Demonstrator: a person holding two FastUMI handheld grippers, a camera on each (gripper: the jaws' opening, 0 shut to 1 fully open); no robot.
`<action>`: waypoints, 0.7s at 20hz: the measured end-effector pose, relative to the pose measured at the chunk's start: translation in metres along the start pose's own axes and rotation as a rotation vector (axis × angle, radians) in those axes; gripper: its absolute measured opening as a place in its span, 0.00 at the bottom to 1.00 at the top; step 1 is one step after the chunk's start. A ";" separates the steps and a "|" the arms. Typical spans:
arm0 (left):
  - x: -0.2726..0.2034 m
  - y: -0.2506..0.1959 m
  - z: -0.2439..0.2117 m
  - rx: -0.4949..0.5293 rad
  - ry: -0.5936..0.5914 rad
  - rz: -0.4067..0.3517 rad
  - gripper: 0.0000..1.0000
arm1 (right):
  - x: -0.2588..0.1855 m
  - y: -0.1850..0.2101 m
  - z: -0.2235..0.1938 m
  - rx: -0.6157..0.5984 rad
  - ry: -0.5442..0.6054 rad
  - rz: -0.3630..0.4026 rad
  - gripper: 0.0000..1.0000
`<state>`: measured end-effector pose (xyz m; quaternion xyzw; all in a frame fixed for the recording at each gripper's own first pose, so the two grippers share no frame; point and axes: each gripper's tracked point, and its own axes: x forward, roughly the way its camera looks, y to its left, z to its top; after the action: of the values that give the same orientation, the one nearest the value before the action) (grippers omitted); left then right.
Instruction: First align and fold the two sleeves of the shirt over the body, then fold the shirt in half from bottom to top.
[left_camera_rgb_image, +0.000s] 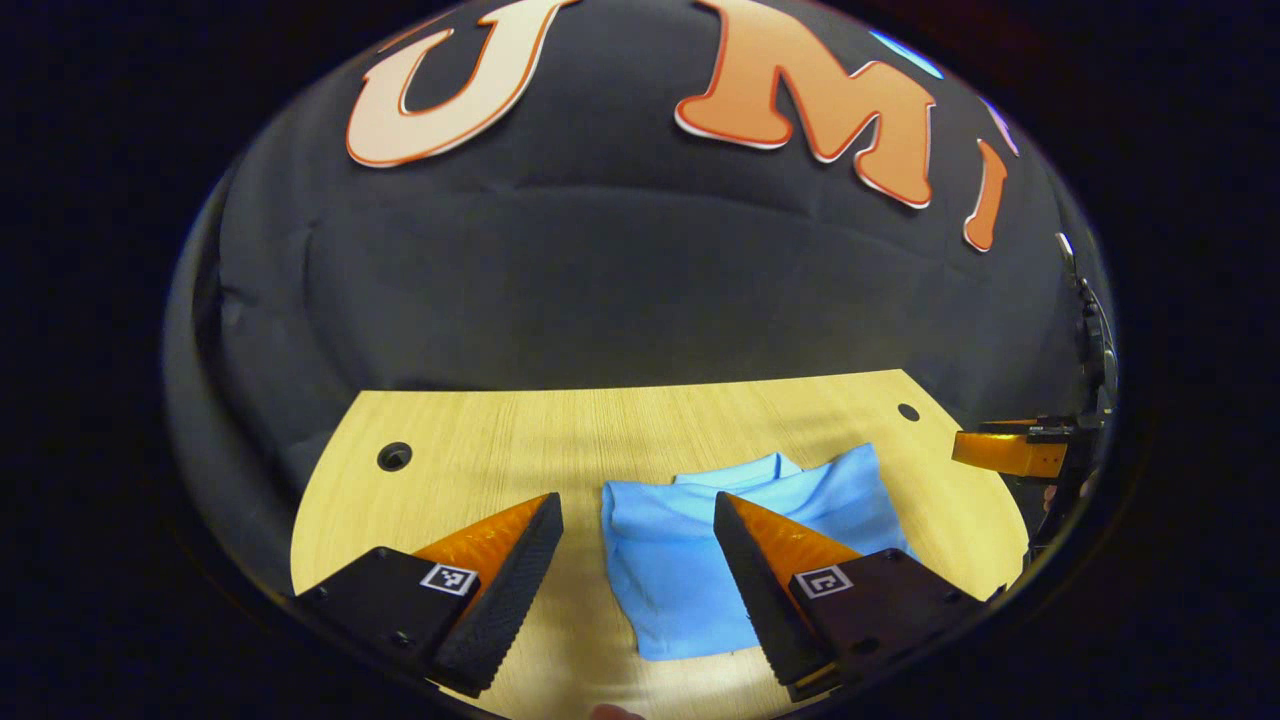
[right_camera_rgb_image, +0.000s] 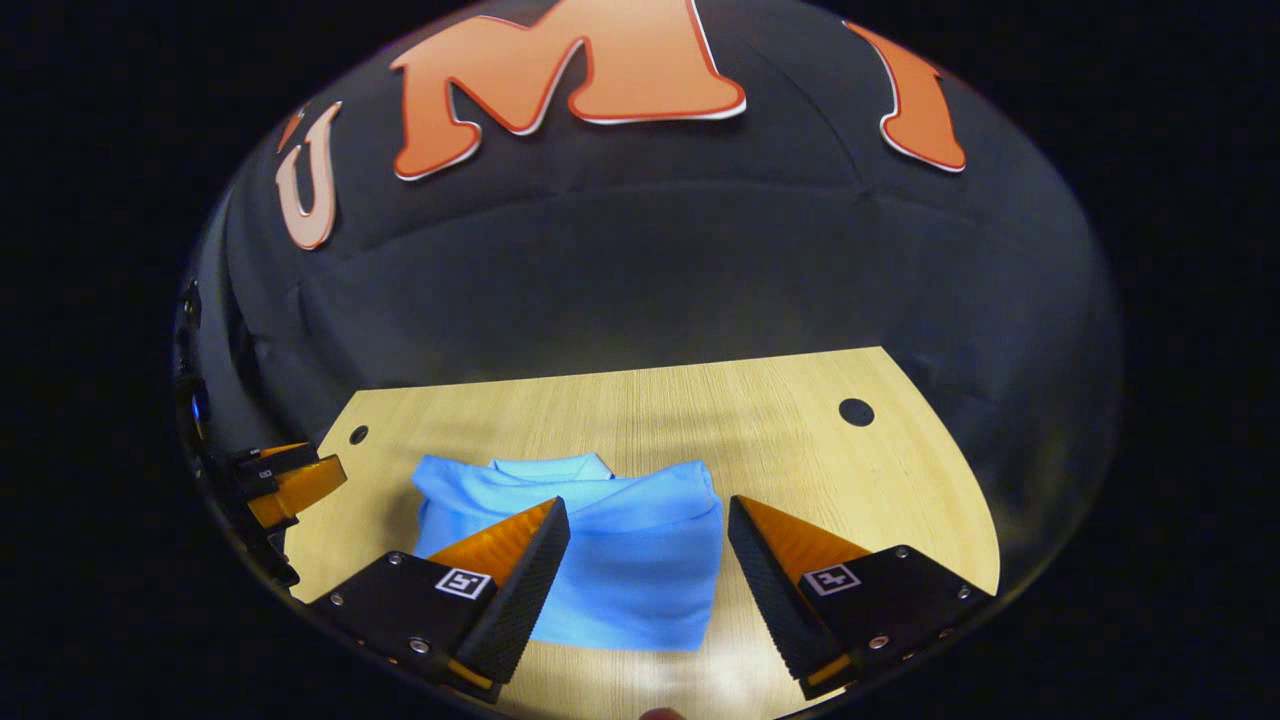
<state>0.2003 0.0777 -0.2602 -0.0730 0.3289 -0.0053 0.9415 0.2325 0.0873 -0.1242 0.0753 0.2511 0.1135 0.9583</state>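
A light blue shirt (left_camera_rgb_image: 690, 545) lies folded into a compact rectangle on the wooden table (left_camera_rgb_image: 500, 450), its collar at the far edge. My left gripper (left_camera_rgb_image: 638, 525) hangs open above the table, over the shirt's left edge, with nothing between its fingers. In the right gripper view the same shirt (right_camera_rgb_image: 630, 560) lies flat with its top layer folded up toward the collar. My right gripper (right_camera_rgb_image: 648, 530) is open above the shirt's right part and holds nothing. The right gripper (left_camera_rgb_image: 1010, 452) also shows at the far right of the left gripper view, and the left gripper (right_camera_rgb_image: 290, 482) at the left of the right gripper view.
The table (right_camera_rgb_image: 700, 420) has a round hole near each far corner (left_camera_rgb_image: 394, 456) (right_camera_rgb_image: 856, 411). The booth's black cloth wall rises right behind the table's far edge. Bare wood lies left of the shirt in the left gripper view and right of it in the right gripper view.
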 end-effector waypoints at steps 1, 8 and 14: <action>-0.014 -0.005 -0.002 0.002 -0.013 -0.001 0.99 | -0.013 0.001 -0.002 -0.012 -0.015 0.003 0.98; -0.092 -0.053 -0.010 0.075 -0.121 -0.007 0.99 | -0.098 0.001 -0.033 -0.033 -0.075 0.015 0.97; -0.175 -0.073 -0.020 0.117 -0.239 0.035 0.99 | -0.171 0.008 -0.049 -0.077 -0.176 0.063 0.98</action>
<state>0.0533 0.0132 -0.1576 -0.0123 0.2147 0.0009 0.9766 0.0616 0.0556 -0.0860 0.0560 0.1588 0.1458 0.9749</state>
